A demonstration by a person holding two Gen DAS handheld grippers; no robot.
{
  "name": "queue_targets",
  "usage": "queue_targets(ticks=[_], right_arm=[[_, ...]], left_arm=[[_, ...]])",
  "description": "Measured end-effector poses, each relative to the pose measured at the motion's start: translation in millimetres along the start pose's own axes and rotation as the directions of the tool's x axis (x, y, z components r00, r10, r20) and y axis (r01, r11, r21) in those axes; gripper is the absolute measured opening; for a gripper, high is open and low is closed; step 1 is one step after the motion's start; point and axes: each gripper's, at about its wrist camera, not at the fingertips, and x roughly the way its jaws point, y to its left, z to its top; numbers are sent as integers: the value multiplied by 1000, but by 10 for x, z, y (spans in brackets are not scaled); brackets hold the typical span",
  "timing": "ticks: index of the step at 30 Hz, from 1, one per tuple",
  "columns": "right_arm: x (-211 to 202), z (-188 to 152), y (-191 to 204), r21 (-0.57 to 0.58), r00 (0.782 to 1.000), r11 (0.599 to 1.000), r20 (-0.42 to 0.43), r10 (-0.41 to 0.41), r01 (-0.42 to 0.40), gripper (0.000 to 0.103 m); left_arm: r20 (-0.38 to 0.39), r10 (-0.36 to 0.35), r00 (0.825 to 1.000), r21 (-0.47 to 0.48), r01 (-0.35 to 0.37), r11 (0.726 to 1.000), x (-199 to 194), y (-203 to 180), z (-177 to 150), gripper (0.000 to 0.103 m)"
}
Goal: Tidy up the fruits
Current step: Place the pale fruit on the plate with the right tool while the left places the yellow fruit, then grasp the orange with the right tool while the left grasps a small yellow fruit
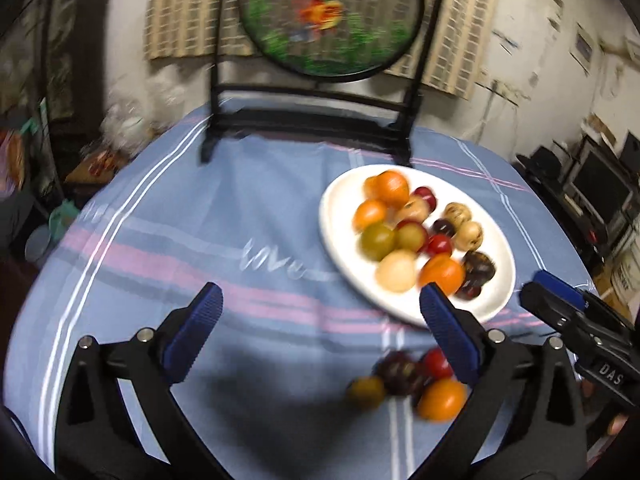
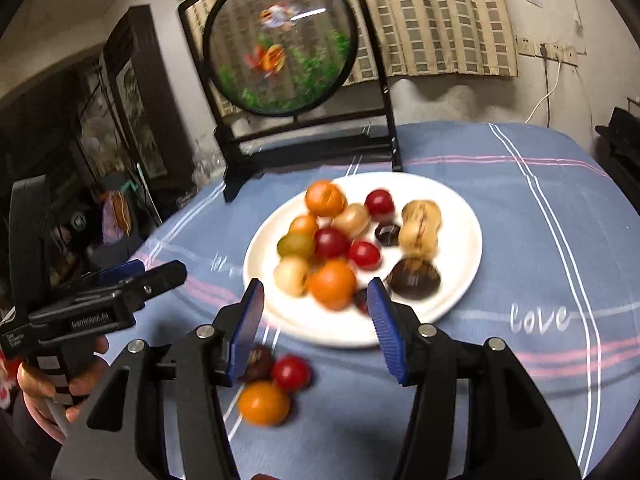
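A white plate (image 1: 500, 292) (image 2: 460, 208) holds several small fruits: orange, red, green, pale yellow, tan and dark purple. A small cluster lies on the blue tablecloth near the plate's front edge: an orange fruit (image 1: 442, 400) (image 2: 264, 403), a red one (image 1: 436, 363) (image 2: 291, 372), a dark purple one (image 1: 400, 372) (image 2: 258, 360) and a green one (image 1: 366, 391). My left gripper (image 1: 320, 312) is open and empty, above the cloth left of the plate. My right gripper (image 2: 316, 304) is open and empty, over the plate's front edge.
A round fish-picture screen on a black stand (image 1: 332, 16) (image 2: 280, 44) stands behind the plate at the table's back. The right gripper shows at the right in the left wrist view (image 1: 560, 304); the left gripper shows at the left in the right wrist view (image 2: 120, 292). Table edges curve off on both sides.
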Motion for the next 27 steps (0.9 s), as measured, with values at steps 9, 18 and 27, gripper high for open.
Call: queue_targets(ticks=[9, 18, 27], right_arm=[[105, -507, 424, -66, 984, 996, -170, 51, -63, 55], [278, -634, 478, -122, 977, 993, -215, -16, -10, 51], [365, -654, 466, -118, 974, 993, -224, -39, 13, 47]], left_arm=[[-38, 47, 998, -119, -52, 992, -28, 374, -278, 100], [-26, 42, 999, -87, -44, 995, -84, 283, -271, 100], [-17, 60, 998, -85, -62, 994, -101, 277, -265, 100]])
